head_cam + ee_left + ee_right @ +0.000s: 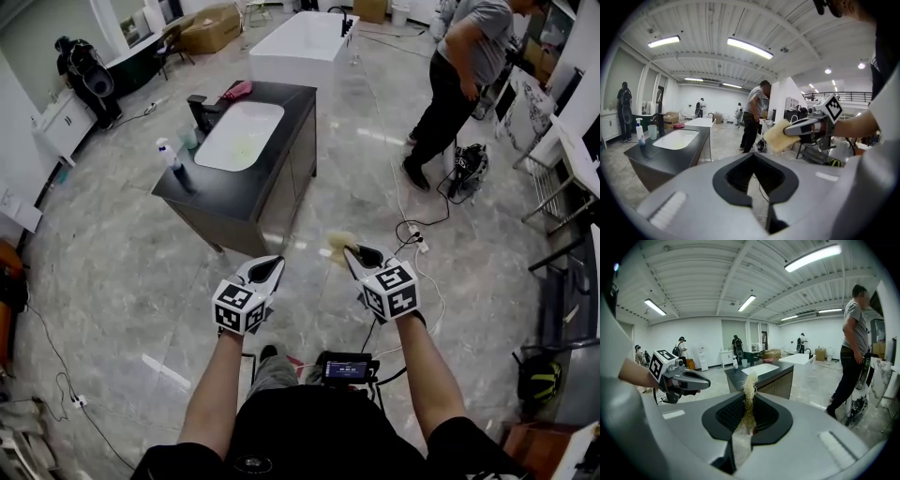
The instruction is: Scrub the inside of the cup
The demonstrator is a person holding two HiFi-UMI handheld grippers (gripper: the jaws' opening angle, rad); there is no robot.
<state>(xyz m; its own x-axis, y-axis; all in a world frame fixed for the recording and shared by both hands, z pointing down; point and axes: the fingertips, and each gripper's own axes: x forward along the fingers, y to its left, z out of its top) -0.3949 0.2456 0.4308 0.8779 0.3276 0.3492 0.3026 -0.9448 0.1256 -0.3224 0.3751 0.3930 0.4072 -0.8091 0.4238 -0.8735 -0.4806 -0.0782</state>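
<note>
A pale translucent cup stands on the black counter beside the faucet, well ahead of both grippers. It also shows small and far off in the left gripper view as the cup. My right gripper is shut on a yellow fibrous sponge, whose frayed edge sticks up between the jaws as the sponge. My left gripper is shut with nothing in it, level with the right one over the floor. Both hang in the air about a step short of the counter.
The counter holds a white sink, a black faucet, a spray bottle and a pink cloth. A white bathtub stands behind. A person bends at the far right. Cables trail across the floor.
</note>
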